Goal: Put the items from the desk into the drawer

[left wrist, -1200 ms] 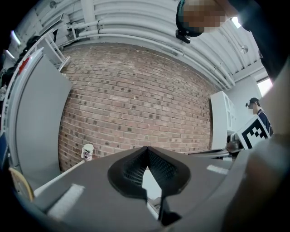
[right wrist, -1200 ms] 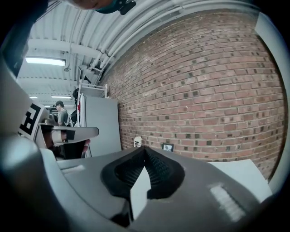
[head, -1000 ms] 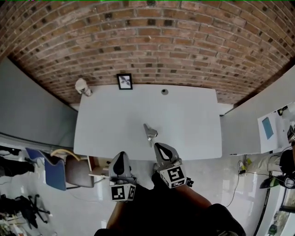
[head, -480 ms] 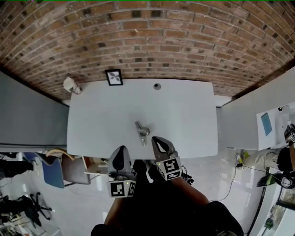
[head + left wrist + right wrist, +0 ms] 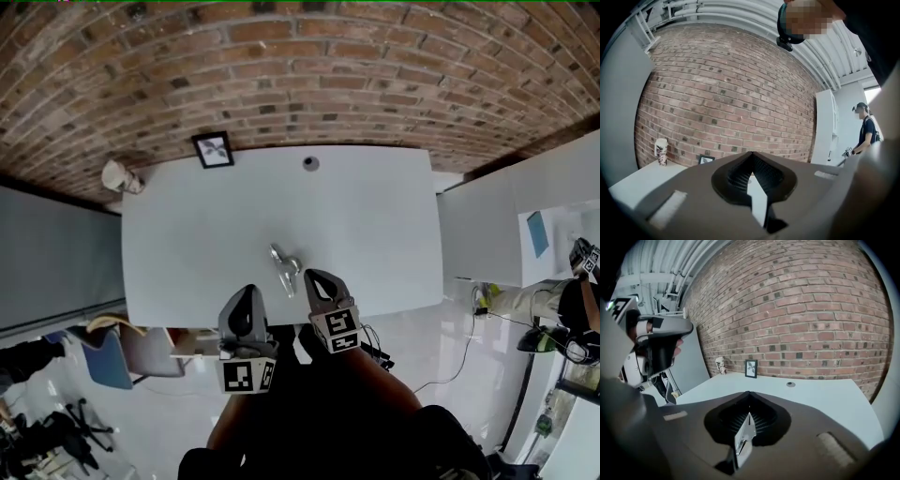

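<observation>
Left gripper (image 5: 751,153): jaws closed, tips meeting, nothing held; only a strip of white tabletop (image 5: 375,234) shows through the slit below the tips. Right gripper (image 5: 749,393): jaws closed too, tips together, with a silvery sliver visible in the gap behind them, but no grip on it that I can make out. In the head view, both grippers hover at the near edge of the tabletop. The small silver metal object (image 5: 284,265) lies flat on it, just left of the right jaws and ahead-right of the left jaws, apart from both. Far beyond the jaws, at the brick wall (image 5: 309,75): picture frame (image 5: 213,150) upright, paper cup (image 5: 117,175) at the far-left corner, round grommet (image 5: 310,163) right of the frame.
</observation>
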`<action>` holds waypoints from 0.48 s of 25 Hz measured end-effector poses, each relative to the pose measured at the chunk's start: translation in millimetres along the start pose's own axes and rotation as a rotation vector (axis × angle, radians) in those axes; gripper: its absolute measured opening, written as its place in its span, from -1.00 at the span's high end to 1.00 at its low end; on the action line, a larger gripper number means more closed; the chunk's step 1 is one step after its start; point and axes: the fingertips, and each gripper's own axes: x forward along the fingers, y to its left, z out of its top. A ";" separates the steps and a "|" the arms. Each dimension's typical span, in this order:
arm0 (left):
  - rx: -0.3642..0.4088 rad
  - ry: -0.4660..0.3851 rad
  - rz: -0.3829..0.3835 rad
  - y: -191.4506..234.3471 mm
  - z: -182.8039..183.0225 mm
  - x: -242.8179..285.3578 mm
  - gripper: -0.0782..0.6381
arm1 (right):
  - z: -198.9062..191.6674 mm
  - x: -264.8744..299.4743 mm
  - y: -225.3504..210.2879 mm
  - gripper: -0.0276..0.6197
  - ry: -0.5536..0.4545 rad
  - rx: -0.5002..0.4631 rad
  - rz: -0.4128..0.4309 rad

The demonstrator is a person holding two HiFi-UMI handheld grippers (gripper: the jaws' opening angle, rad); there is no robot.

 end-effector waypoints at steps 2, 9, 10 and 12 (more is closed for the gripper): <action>-0.003 0.012 -0.009 7.4 -2.9 7.2 0.73 | -10.5 11.6 -1.0 0.90 0.034 0.014 -0.009; -0.013 0.048 -0.038 30.3 -13.5 26.7 0.73 | -57.4 55.4 -5.5 0.66 0.173 0.048 -0.024; -0.017 0.053 -0.040 33.0 -15.2 28.0 0.73 | -64.9 60.7 -6.1 0.65 0.195 0.055 -0.026; -0.025 0.062 -0.043 38.4 -18.4 29.9 0.73 | -80.4 70.2 -7.6 0.64 0.238 0.066 -0.034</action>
